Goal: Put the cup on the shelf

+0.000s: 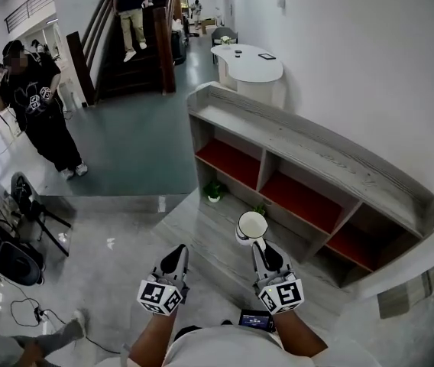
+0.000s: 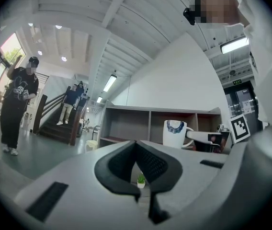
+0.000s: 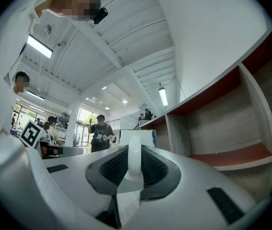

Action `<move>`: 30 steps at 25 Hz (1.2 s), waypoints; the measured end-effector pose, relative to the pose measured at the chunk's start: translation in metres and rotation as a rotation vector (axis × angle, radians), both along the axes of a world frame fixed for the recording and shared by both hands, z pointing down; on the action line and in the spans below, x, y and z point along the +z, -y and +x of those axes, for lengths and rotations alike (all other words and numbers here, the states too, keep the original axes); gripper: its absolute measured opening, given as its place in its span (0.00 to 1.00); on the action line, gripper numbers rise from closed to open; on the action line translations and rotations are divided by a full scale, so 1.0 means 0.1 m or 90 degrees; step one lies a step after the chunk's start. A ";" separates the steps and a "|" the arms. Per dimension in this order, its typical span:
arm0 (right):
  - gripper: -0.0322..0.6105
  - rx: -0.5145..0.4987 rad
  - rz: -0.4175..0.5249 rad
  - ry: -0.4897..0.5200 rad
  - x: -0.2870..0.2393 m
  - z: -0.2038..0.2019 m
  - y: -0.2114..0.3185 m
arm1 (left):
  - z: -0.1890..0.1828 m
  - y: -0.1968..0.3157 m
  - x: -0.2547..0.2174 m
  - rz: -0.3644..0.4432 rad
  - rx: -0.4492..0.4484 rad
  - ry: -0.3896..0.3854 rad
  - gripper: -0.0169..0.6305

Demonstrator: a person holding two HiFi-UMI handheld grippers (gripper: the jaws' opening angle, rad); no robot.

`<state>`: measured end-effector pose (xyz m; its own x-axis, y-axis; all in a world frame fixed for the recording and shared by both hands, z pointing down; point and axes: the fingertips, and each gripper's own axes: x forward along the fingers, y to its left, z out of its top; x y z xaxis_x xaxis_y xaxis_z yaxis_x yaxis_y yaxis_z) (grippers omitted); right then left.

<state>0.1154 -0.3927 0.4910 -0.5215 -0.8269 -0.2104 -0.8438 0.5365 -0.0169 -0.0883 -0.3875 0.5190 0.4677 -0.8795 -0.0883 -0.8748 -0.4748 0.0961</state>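
1. Ahead of both tools stands the shelf (image 1: 316, 159), a long grey unit of open bays, some floored in red. Seen from the right tool, its bays lie in front and off to the right, near but not yet reached.
2. Left of the working tool, and apart from it, the left tool (image 1: 177, 254) carries nothing. Its jaws meet at the tips with no object between them.
3. My right tool (image 1: 258, 245) has its jaws only narrowly parted, clamped on the cup's handle, with the cup's body out beyond the tips.
4. Just past those tips the white cup (image 1: 251, 226) hangs in the air, mouth up, with a blue mark near the rim, short of the shelf. I judge it to be glazed ceramic: stiff, fairly weighty for its size, smooth enough to slip, and likely to chip if knocked against a shelf edge.
5. Between the pads the handle (image 3: 134, 159) stands as a thin upright loop. I think this is the sensible place to hold, but the weight sits forward of the grip, so the cup could swivel. I would keep the squeeze firm and land the base flat before releasing.
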 end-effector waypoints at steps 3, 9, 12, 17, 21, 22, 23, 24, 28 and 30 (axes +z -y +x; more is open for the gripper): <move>0.17 -0.006 0.010 0.003 -0.05 -0.04 0.16 | -0.02 0.13 -0.03 0.008 -0.002 0.001 0.04; 0.17 -0.018 0.020 0.001 -0.11 -0.15 0.42 | -0.12 0.38 -0.10 0.022 -0.007 0.005 0.04; 0.17 -0.020 0.026 0.001 -0.17 -0.25 0.57 | -0.21 0.52 -0.14 0.029 -0.006 0.005 0.04; 0.17 -0.009 0.032 0.006 -0.27 -0.43 0.90 | -0.34 0.86 -0.16 0.030 0.010 -0.003 0.04; 0.17 0.016 0.032 0.013 -0.33 -0.55 1.23 | -0.40 1.20 -0.13 0.025 0.039 -0.003 0.04; 0.17 0.023 0.033 0.014 -0.33 -0.57 1.32 | -0.40 1.29 -0.13 0.024 0.047 -0.003 0.04; 0.17 0.030 0.033 0.015 -0.34 -0.60 1.41 | -0.41 1.38 -0.12 0.024 0.054 -0.004 0.04; 0.17 0.036 0.034 0.015 -0.34 -0.62 1.50 | -0.43 1.47 -0.11 0.023 0.061 -0.004 0.04; 0.17 0.063 0.033 0.012 -0.33 -0.72 1.83 | -0.45 1.80 -0.08 0.021 0.088 -0.005 0.04; 0.17 0.080 0.031 0.011 -0.34 -0.75 1.98 | -0.42 1.92 -0.07 0.019 0.105 -0.004 0.04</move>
<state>0.0402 -0.5908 0.4571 -0.4102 -0.8742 -0.2599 -0.9044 0.4267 -0.0078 -0.1308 -0.5799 0.5115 0.6050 -0.7876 -0.1172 -0.7840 -0.6149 0.0849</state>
